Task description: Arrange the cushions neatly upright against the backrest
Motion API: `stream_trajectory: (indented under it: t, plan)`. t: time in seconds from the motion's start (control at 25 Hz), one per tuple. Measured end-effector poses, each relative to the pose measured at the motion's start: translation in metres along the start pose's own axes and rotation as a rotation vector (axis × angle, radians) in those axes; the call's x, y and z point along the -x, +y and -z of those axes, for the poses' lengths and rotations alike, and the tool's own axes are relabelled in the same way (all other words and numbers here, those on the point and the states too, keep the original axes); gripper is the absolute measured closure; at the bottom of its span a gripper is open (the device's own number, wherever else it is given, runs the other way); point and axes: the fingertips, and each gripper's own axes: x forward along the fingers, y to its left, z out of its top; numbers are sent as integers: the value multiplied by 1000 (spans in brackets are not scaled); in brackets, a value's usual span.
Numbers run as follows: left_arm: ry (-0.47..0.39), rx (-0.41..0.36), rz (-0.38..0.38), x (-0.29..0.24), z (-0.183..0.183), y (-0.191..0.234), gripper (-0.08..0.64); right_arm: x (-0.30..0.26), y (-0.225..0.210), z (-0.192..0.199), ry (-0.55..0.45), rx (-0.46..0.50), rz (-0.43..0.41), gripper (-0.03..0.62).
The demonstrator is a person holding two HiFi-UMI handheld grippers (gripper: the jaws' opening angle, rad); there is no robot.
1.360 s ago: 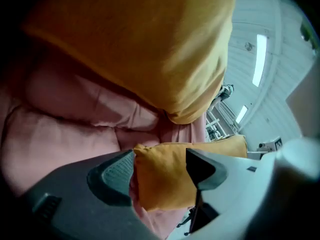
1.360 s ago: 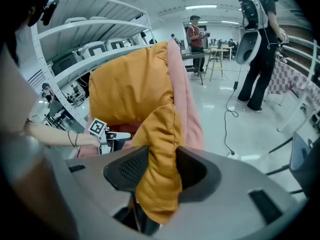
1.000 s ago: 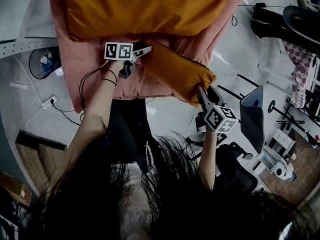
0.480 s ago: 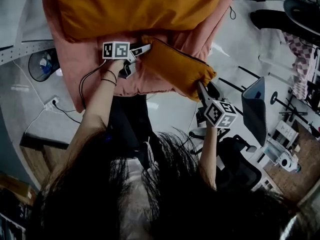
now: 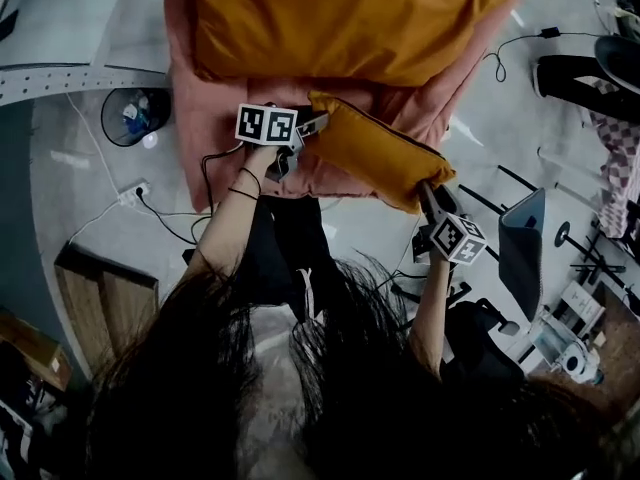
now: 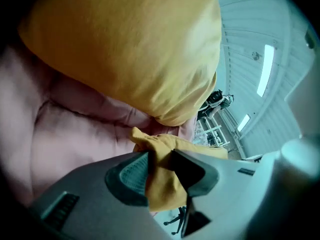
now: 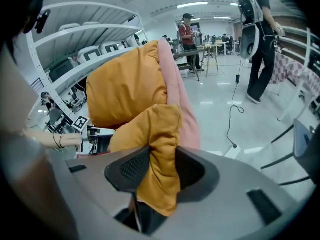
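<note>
Clamping small orange cushion point(image 5: 375, 153), centre frame, at opposite corners: left gripper point(image 5: 318, 121) and right gripper point(image 5: 426, 190), jaws just closing on fabric. Lying on pink seat point(image 5: 205, 133) below large cushion point(image 5: 340, 18). Seeming soft, light, floppy; gripping seams safest.

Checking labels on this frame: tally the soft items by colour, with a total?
Orange cushions: 2, the large cushion and the small cushion
Pink padded seat: 1
Total: 3
</note>
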Motion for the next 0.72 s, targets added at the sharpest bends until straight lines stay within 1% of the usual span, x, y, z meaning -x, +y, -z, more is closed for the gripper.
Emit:
stream_trajectory:
  t: [0.04,0.12,0.2,0.32,0.48,0.6,0.72]
  plan:
    - [9,-15,-26,9,0,-2,402,-2,3,1,-10,-1,-21,425]
    - [29,-44,-66,28,0,-3,405,-5,13,0,-19,28,-72,425]
    - [20,-44,-92,50,1,-3,408,-11,25,1,-17,66,-121,425]
    - [-19,-28,-152,86,3,-1,410,-25,46,2,-2,108,-181,425]
    - [-78,-33,-235,127,-1,2,410,-45,70,-3,11,170,-243,426]
    - [-137,-60,-284,151,-12,0,411,-60,85,-10,13,219,-276,430]
    - [-200,-125,-352,174,-29,-7,414,-74,102,-18,5,254,-311,431]
